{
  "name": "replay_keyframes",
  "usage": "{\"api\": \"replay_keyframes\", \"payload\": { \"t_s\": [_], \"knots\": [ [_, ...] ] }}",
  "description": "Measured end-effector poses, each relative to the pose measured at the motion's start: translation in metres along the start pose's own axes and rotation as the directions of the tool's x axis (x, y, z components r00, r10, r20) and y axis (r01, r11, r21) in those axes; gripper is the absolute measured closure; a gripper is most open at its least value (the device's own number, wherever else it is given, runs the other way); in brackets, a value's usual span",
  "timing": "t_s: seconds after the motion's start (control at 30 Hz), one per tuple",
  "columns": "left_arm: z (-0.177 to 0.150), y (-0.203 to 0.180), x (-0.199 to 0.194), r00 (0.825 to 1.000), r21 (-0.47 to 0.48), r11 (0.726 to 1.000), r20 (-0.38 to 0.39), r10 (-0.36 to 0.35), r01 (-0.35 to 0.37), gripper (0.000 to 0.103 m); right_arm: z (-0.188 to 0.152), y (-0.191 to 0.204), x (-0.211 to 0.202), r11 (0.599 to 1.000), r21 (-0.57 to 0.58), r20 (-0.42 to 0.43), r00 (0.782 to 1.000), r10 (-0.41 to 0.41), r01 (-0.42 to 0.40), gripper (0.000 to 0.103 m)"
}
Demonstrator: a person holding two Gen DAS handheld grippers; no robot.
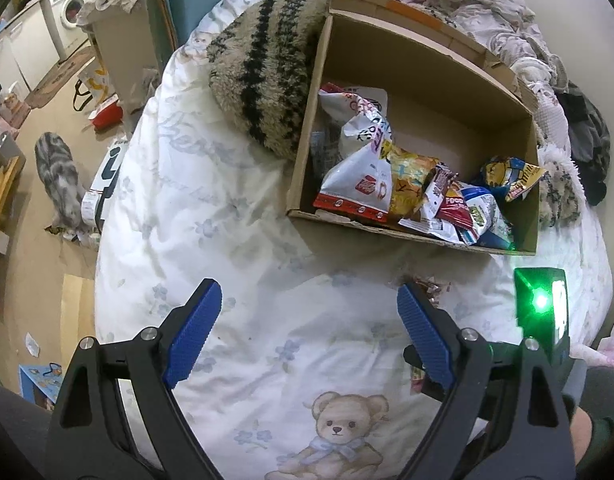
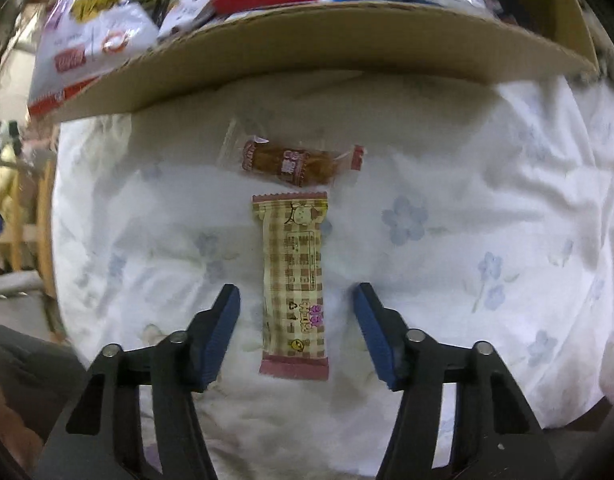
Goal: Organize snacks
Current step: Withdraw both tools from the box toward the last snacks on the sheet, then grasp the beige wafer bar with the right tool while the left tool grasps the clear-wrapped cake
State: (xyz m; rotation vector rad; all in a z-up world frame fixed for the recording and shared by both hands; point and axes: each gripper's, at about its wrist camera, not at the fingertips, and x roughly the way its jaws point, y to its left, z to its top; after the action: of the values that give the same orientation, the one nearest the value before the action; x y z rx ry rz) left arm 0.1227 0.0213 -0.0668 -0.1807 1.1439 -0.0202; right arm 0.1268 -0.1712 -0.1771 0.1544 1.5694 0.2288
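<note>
A cardboard box lies on a white flowered duvet, with several snack bags piled in its near half. My left gripper hangs open over bare duvet in front of the box, holding nothing. In the right wrist view, a checked beige snack bar lies lengthwise on the duvet. My right gripper is open, with a finger on each side of the bar's lower half and a gap between pads and wrapper. A small brown wrapped candy lies crosswise beyond the bar, just before the box wall.
A fuzzy striped cushion leans against the box's left side. Crumpled clothes and bedding are heaped behind and to the right. A grey tabby cat sits on the floor left of the bed, among scattered bags. The right gripper's body shows a green light.
</note>
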Motion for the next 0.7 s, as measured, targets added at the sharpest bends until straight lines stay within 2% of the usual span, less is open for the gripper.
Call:
{"api": "replay_keyframes", "payload": {
  "t_s": [0.07,0.13,0.23,0.37,0.43,0.53,0.7],
  "knots": [
    [0.001,-0.003,-0.003,1.0,0.018,1.0,0.032,-0.001,0.001,0.015,0.0,0.002,0.001,0.999,-0.021,0.001,0.999,-0.035,0.035,0.059],
    [0.002,-0.008,-0.005,0.998,0.046,0.999,0.063,0.024,-0.027,0.015,0.0,0.003,0.0,0.998,-0.034,0.004,0.998,-0.057,0.057,0.076],
    [0.001,-0.014,-0.001,0.999,0.074,0.997,0.051,0.013,-0.017,0.015,-0.005,0.0,-0.012,0.999,-0.034,0.018,1.0,-0.02,0.02,0.076],
    [-0.008,-0.021,0.009,0.998,0.091,0.994,-0.018,-0.056,0.057,0.015,-0.018,-0.009,-0.042,0.998,-0.007,0.064,0.996,0.057,-0.056,0.076],
    [-0.013,-0.029,0.016,0.996,0.104,0.991,-0.046,-0.076,0.08,0.006,-0.025,-0.024,-0.066,0.995,0.052,0.142,0.987,0.078,-0.086,0.076],
    [-0.022,-0.048,0.032,0.994,0.148,0.985,-0.078,-0.075,0.086,0.004,-0.029,-0.052,-0.088,0.978,0.168,0.232,0.969,0.083,-0.124,0.076],
    [-0.033,-0.086,0.077,0.981,0.22,0.968,-0.175,-0.086,0.124,0.004,-0.028,-0.082,-0.097,0.952,0.255,0.276,0.956,0.095,-0.168,0.076]
  ]
}}
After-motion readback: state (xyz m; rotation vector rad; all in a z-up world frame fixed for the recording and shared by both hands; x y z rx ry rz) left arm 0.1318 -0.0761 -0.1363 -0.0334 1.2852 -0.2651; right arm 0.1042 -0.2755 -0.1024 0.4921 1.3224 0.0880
